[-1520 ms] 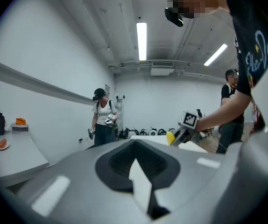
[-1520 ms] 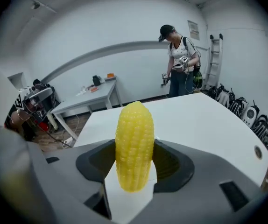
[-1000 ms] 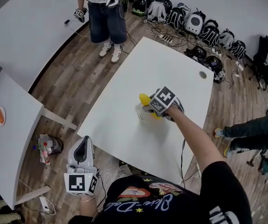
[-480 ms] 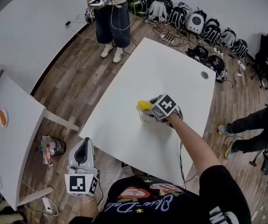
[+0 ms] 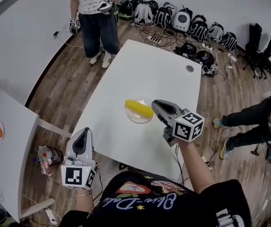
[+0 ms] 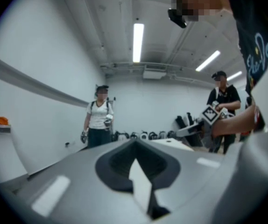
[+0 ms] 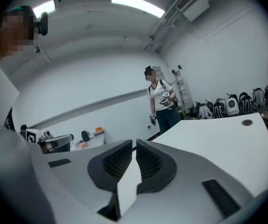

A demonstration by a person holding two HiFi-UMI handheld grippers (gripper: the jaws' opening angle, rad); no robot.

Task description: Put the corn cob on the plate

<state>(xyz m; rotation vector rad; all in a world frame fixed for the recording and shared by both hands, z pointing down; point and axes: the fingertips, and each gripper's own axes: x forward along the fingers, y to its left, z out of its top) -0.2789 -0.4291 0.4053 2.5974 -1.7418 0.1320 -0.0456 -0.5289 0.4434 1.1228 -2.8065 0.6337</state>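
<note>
The yellow corn cob (image 5: pixel 139 109) lies across a clear glass plate (image 5: pixel 136 118) near the middle of the white table (image 5: pixel 164 70). My right gripper (image 5: pixel 156 104) hovers just right of the plate, lifted off the table and pointing roughly level. Its jaws are closing, with only a thin slit left and nothing between them (image 7: pixel 134 143). My left gripper (image 5: pixel 82 133) is held off the table's near left edge, over the floor. It is shut and empty (image 6: pixel 135 144).
A person (image 5: pixel 92 13) with two grippers stands beyond the table's far corner. Backpacks (image 5: pixel 182 20) and cables line the far wall. A second white table (image 5: pixel 8 136) with small items stands at the left. Another person's legs (image 5: pixel 253 122) show at the right.
The right gripper let go of the corn cob on the plate, rose and drew back to the right, and its jaws came nearly together. The left gripper lifted slightly.
</note>
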